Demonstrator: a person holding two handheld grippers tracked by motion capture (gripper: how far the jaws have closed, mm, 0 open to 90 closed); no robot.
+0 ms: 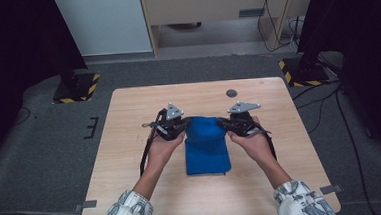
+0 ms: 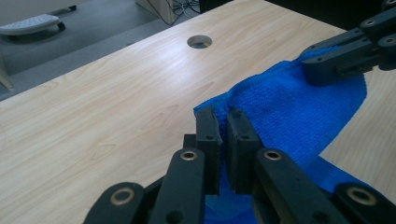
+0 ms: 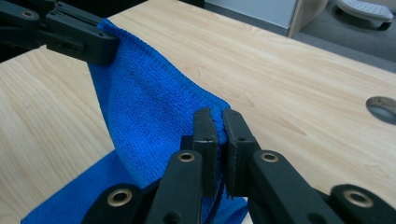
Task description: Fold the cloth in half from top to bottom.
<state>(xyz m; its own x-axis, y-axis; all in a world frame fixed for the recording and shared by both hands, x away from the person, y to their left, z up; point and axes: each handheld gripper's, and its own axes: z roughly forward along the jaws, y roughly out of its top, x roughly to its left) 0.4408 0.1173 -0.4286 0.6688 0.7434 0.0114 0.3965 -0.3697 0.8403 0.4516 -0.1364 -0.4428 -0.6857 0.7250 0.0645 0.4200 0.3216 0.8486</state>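
On the light wooden table (image 1: pixel 133 191), over grey carpet (image 1: pixel 40 146), lies a blue cloth (image 1: pixel 207 151).

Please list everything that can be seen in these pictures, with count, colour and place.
cloth: one, blue, middle of the table, far edge lifted between both grippers
table: one, light wood, centre of the room
cable hole: one, dark, far part of the table
stand bases: two, black with yellow stripes, on the floor past the far corners
left gripper: one, black, shut on the cloth corner
right gripper: one, black, shut on the other corner
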